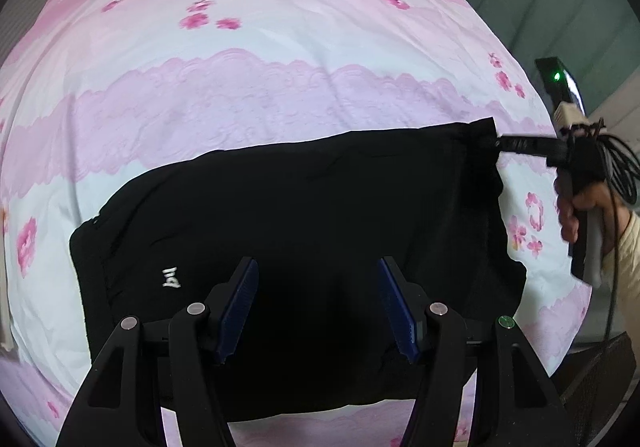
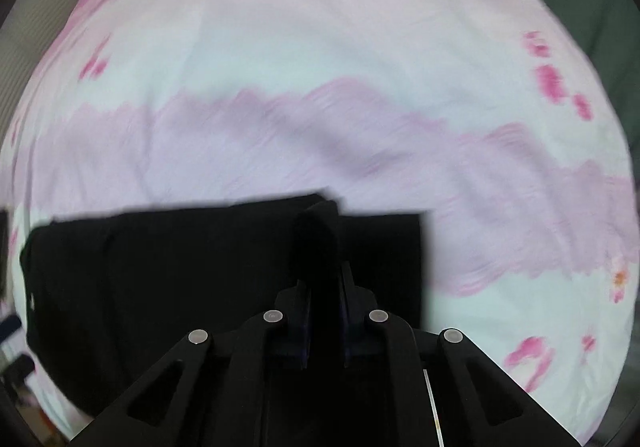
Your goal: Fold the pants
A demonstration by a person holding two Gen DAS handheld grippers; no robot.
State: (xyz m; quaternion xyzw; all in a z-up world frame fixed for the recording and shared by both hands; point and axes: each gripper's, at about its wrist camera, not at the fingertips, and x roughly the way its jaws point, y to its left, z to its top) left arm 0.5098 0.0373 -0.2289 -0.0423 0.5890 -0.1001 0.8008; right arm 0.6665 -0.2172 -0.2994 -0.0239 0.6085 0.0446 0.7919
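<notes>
Two grippers work the black pants (image 1: 304,215), which lie partly folded on the pink flowered bedspread (image 1: 280,95): the left gripper (image 1: 316,307) hovers spread and empty with the cloth under and ahead of its jaws, while the right gripper (image 2: 322,267) is clamped on a pinched-up ridge of fabric at the far right corner. To fold well, I judge the right should carry its corner low and level across, and the left should press or pinch the near edge so layers stay aligned.

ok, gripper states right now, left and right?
Left gripper: jaws open, holding nothing, above the black pants.
Right gripper: jaws shut on a pinched edge of the pants.
</notes>
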